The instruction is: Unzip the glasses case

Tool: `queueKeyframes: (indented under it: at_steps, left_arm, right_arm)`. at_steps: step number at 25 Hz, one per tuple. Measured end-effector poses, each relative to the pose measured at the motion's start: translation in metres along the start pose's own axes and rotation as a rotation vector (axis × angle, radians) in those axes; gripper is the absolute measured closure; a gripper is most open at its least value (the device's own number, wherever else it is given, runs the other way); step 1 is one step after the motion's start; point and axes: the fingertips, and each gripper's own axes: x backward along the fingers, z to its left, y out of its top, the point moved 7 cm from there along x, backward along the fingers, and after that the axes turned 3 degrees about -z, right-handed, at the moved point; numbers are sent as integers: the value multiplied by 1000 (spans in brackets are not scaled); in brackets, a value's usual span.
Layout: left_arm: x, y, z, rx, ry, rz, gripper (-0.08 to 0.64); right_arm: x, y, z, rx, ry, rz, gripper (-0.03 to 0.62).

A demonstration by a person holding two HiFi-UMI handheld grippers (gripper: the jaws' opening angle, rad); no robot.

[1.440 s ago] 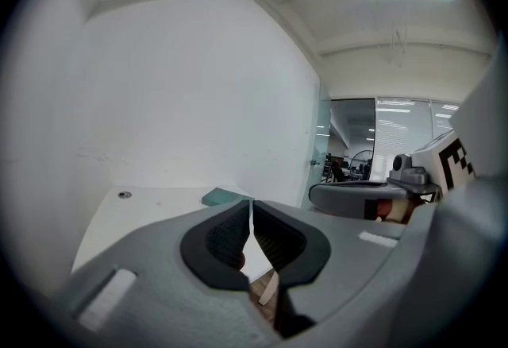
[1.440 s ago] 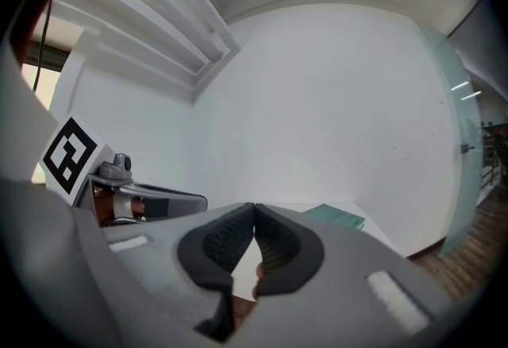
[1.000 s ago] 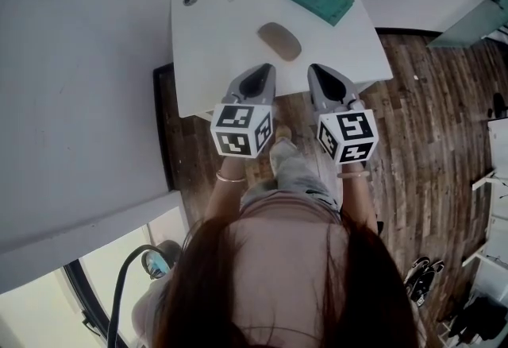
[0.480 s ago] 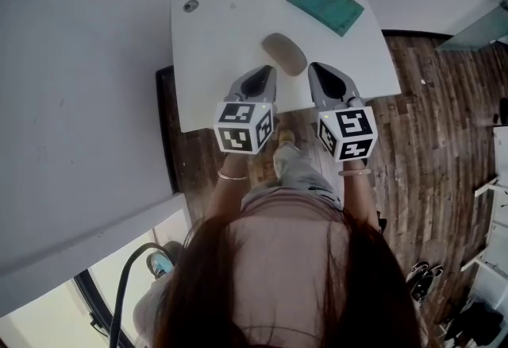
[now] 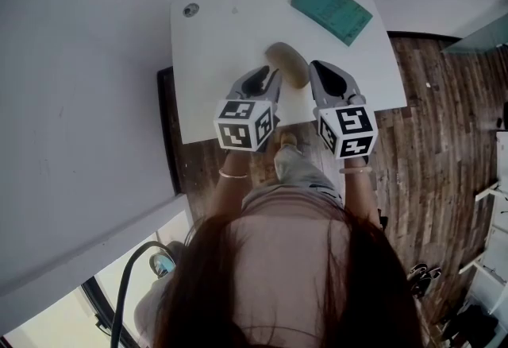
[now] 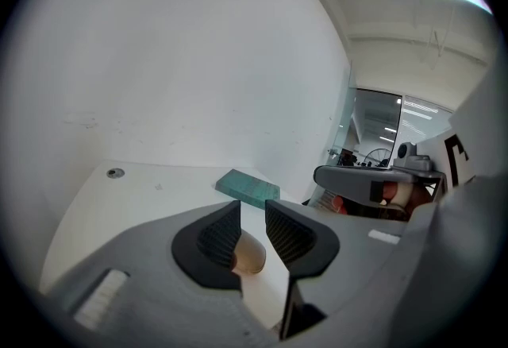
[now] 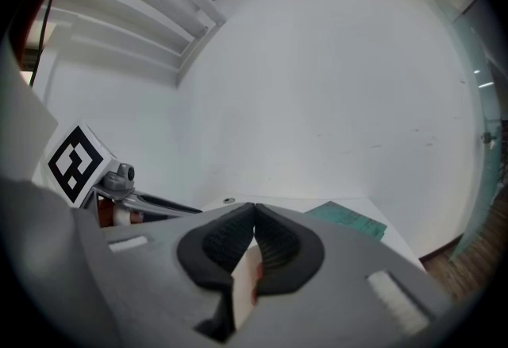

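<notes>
The glasses case (image 5: pixel 287 62) is seen lying flat toward the near edge of the white tabletop (image 5: pixel 208 36), still zipped as far as can be judged; the zip pull itself cannot be made out in any view. The left claw (image 5: pixel 268 71) is held low at the case's near left end. Its jaws have just been opening and are partly parted, with the tan end of the case showing through the gap just ahead. Nothing is pressed by the pads yet. The right claw (image 5: pixel 319 68) is kept just beside the case's right side with its jaws brought together and nothing between them. The case is thus flanked on both sides, probably so that it can be steadied by one claw while the pull is taken by the other. A teal book (image 5: pixel 331 10) is left well apart, at the far right corner.
</notes>
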Motion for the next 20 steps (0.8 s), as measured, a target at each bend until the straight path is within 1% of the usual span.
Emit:
queueKeyframes:
  at_steps: [2,5,11,17,20]
  left_arm:
    - [-8,-2,7,24,4,7,460]
    - [-21,-6,17,84,2,30,443]
    - [-47,-18,34,176,-7,102,406]
    - [-72,-37,53,321,7,140,376]
    - [-85,-48,58,386,10,163,346]
  right_arm:
    - [-8,-1,-5,-2,-4,6,591]
    - [-20,-3,-14,-6,-9,19,591]
    - [-42,-5,-26,-6,-13,45,591]
    - [-58,-11,-37,-6,-25,72,591]
    - [-64,-14,-44,-8,-31,87,591]
